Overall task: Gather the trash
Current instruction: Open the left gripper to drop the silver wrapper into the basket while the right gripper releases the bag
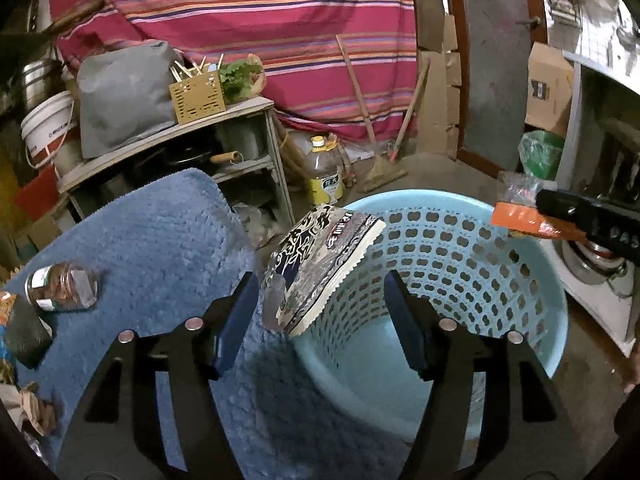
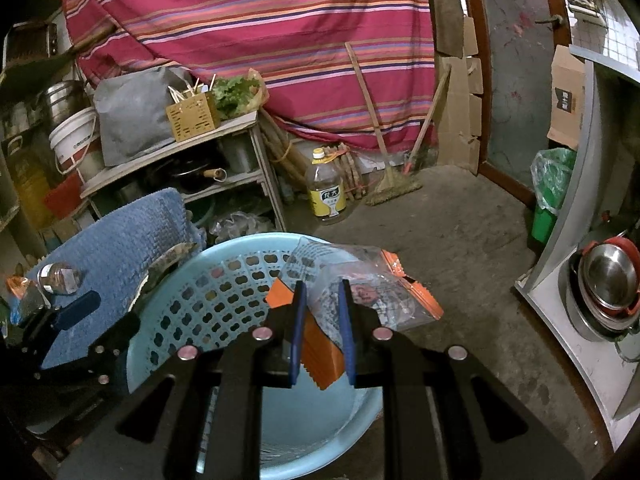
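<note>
**Two wrappers over the blue basket**

Striped red cloth (image 1: 248,12) fills the back of a cluttered storeroom with a bare concrete floor (image 2: 452,216). Under it stands a wooden shelf (image 1: 168,136) bearing a grey bag (image 1: 120,100), a slotted box of chopsticks (image 1: 197,96) and leafy greens (image 1: 236,78). A white bucket (image 1: 48,128) sits to the left of the shelf, a broom (image 2: 394,184) leans on the cloth, and an oil bottle (image 2: 326,190) stands on the floor beside it.

Nearer, a worktop covered by a blue mat (image 1: 160,240) takes up the left side. A light blue perforated basket (image 1: 460,248) stands just beside the mat's edge; no trash shows on its visible floor.

The left tongs (image 1: 320,308) are spread wide, and nothing is pressed by either pad. Between them, and a little ahead, a printed snack packet (image 1: 320,256) with dark lettering hangs tilted across the near rim of the basket, partly over the mat and partly over the opening. Whether it rests on the rim or is in the air cannot be told.

The right tongs (image 2: 322,316) are pressed together on a clear bag with orange edges (image 2: 360,292), holding it above the basket's far side.

A small glass jar (image 1: 60,286) lies on its side on the mat, well left of the basket, with crumpled wrappers (image 1: 34,412) at the mat's near left edge.
</note>
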A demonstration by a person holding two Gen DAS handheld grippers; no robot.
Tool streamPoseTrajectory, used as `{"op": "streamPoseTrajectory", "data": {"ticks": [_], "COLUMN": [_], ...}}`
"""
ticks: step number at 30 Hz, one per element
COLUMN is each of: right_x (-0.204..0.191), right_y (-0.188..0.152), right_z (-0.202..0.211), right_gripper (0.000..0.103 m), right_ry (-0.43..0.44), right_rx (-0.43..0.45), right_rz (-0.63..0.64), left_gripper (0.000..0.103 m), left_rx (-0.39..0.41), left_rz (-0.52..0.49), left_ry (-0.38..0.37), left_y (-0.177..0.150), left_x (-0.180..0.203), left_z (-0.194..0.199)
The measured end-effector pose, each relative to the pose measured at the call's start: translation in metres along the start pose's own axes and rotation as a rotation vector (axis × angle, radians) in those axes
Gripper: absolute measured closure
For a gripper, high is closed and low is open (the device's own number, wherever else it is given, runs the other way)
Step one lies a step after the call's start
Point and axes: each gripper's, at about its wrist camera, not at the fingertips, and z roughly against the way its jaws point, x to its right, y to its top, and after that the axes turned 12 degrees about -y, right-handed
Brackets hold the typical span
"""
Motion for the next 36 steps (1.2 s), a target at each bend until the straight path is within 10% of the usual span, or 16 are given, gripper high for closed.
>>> {"op": "streamPoseTrajectory", "data": {"ticks": [3, 6, 10, 18, 30, 36], "right_x": [0.000, 0.000, 0.001, -0.002, -0.005, -0.016], "right_y": [0.000, 0.000, 0.000, 0.004, 0.002, 0.001], "right_z": [-0.001, -0.002, -0.001, 0.013, 0.011, 0.006], "right_gripper": [0.086, 0.086, 0.086, 0.086, 0.086, 0.086], "right_ry": [0.006, 0.010, 0.024, 0.031, 0.012, 0.010], "right_rx": [-0.002, -0.005, -0.006, 0.023, -0.010, -0.028], "right_rz": [-0.003, 0.002, 0.000, 0.018, 0.031, 0.058], "left_gripper": [0.042, 0.090, 0.102, 0.102, 0.097, 0.071], "left_rx": [-0.044, -0.078, -0.020, 0.141, -0.043, -0.052], "left_rz": [-0.009, 0.005, 0.010, 0.009, 0.014, 0.061], "left_ry": [0.010, -0.007, 0.017, -0.070, -0.068, -0.057], "left_y": [0.004, 0.007, 0.010, 0.025, 0.008, 0.007], "left_x": [-0.002, -0.008, -0.012, 0.006, -0.002, -0.017], "left_z": [-0.015, -0.024, -0.011, 0.068, 0.003, -0.005]}}
